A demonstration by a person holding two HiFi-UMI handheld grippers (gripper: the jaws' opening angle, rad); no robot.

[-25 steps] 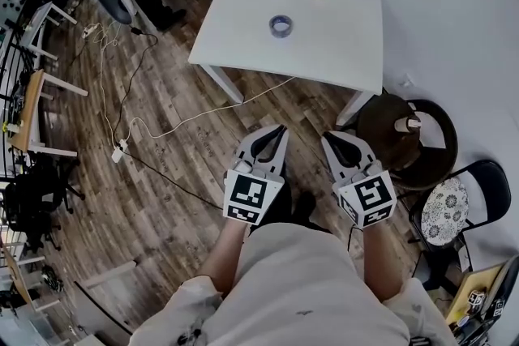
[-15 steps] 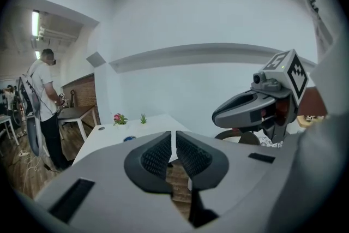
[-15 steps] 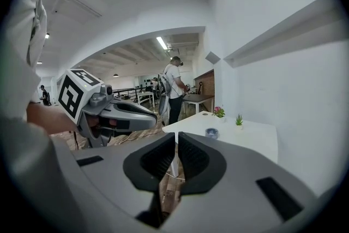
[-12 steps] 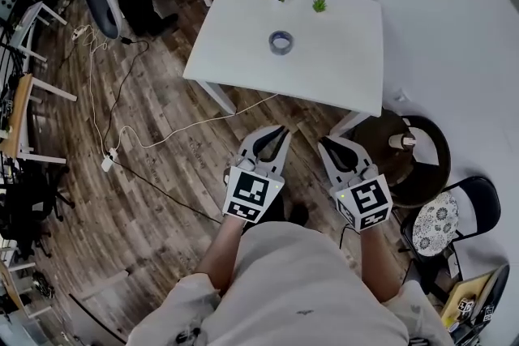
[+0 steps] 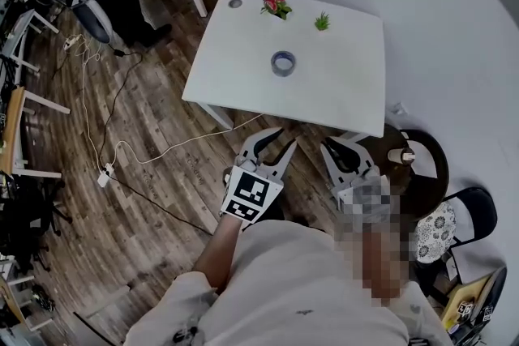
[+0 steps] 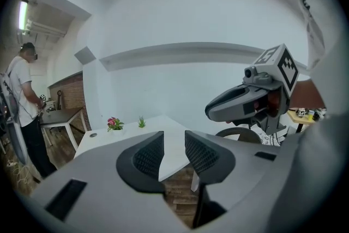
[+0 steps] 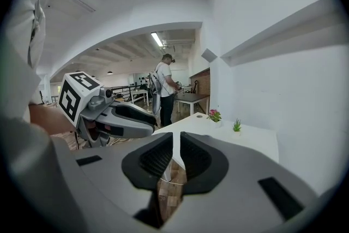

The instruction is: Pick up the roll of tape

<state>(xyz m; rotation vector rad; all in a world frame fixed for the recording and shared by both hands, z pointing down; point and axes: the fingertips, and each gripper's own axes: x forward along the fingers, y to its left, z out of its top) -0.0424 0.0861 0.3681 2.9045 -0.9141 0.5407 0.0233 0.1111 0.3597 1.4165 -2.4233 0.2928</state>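
The roll of tape (image 5: 283, 62) lies flat near the middle of the white counter (image 5: 349, 93), on the near side of a pink-flowered plant (image 5: 276, 4) and a small green plant (image 5: 322, 21). Both grippers hang over the wooden floor (image 5: 162, 174), just short of the counter's near edge and well apart from the tape. The left gripper (image 6: 174, 138) has just been opening, and its fingers stand wide with nothing between them. The right gripper (image 7: 176, 139) has its fingers narrow, almost together, and empty
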